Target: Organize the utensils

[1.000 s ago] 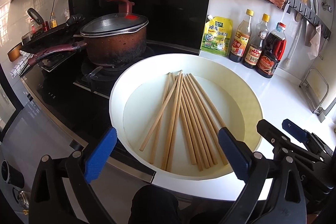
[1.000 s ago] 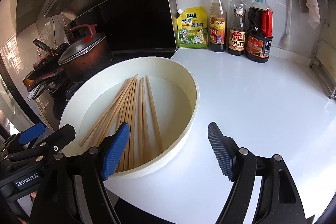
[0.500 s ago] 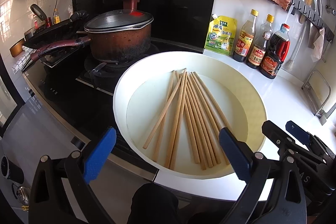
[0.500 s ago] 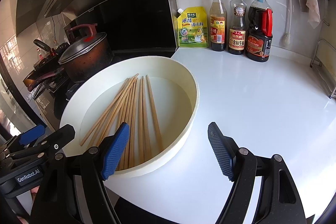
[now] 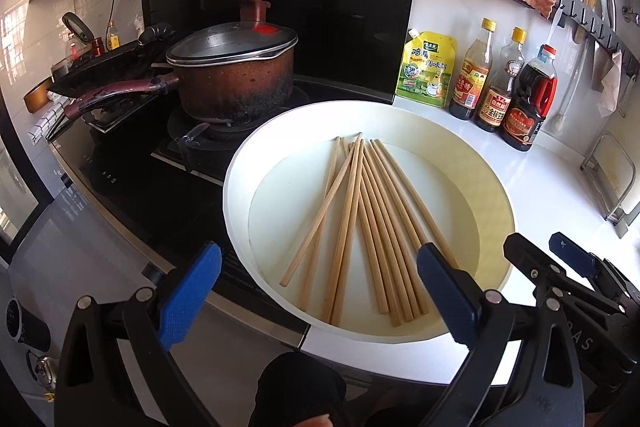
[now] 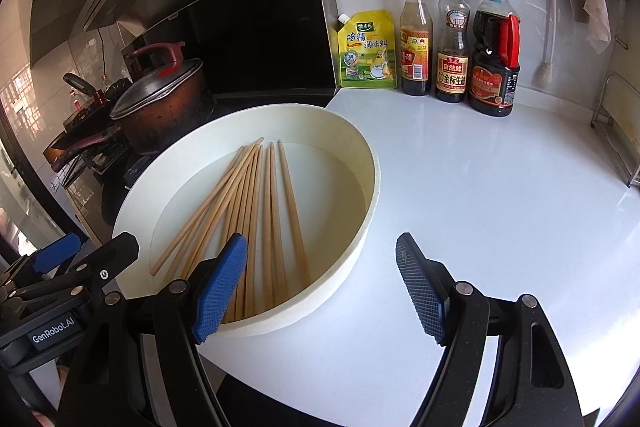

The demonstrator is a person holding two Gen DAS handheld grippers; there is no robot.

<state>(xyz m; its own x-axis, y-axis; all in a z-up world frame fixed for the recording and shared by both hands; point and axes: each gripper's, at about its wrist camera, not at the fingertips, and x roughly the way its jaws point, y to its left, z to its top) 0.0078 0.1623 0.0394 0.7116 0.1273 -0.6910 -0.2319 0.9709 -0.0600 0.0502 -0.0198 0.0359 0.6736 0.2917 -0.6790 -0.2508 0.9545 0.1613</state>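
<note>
With both the left gripper (image 5: 318,293) and right gripper (image 6: 320,283) hanging released and empty over the basin (image 5: 240,163), where the chopsticks (image 5: 360,219) are lying fanned and crossing, a careless pinch is risking scattering them.

Black claw (image 6: 320,287), blue ribbed pads (image 6: 219,290)

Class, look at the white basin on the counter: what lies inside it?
Inside the basin lies a loose fan of wooden chopsticks on its bare floor. The right gripper's blue finger covers some of their near ends.
</note>
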